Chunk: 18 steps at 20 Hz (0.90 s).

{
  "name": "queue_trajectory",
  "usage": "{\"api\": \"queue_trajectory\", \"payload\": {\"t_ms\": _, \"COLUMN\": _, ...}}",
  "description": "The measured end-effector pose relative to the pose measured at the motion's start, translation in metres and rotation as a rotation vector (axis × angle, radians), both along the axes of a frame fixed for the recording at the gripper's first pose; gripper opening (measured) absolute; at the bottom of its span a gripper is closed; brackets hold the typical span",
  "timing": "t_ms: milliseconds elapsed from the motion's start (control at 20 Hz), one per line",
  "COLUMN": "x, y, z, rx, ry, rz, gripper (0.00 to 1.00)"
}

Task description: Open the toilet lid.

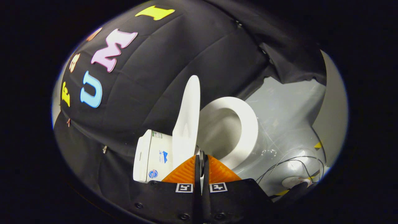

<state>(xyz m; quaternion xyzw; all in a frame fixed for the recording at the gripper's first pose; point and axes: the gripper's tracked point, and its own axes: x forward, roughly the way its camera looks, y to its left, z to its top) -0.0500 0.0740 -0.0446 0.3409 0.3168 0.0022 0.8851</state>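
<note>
The white toilet appears tilted sideways in the gripper view. Its lid (188,124) is raised and stands nearly edge-on, close to the tank (152,155). The ring seat (248,124) lies down over the bowl (219,132), which is uncovered. My gripper (201,155) is shut, its two fingers pressed together with nothing clearly between them. The fingertips sit right at the lid's free edge, which passes behind the left finger (185,172). I cannot tell whether the finger touches the lid.
A black cloth wall (174,62) hangs behind the tank and the lid. The toilet stands on a glossy grey floor (286,102). Thin dark cables (298,165) run over the floor beside the base, near yellow tape marks (317,145).
</note>
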Motion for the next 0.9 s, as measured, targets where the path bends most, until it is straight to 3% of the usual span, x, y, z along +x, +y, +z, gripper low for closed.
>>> {"api": "queue_trajectory", "payload": {"t_ms": 250, "x": 0.005, "y": 0.044, "z": 0.043, "rx": -0.208, "ry": -0.049, "rz": 0.059, "gripper": 0.05}}
{"api": "queue_trajectory", "payload": {"t_ms": 500, "x": 0.006, "y": 0.083, "z": 0.076, "rx": -0.361, "ry": -0.065, "rz": 0.054, "gripper": 0.05}}
{"api": "queue_trajectory", "payload": {"t_ms": 900, "x": 0.012, "y": 0.146, "z": 0.11, "rx": -0.426, "ry": -0.095, "rz": 0.091, "gripper": 0.05}}
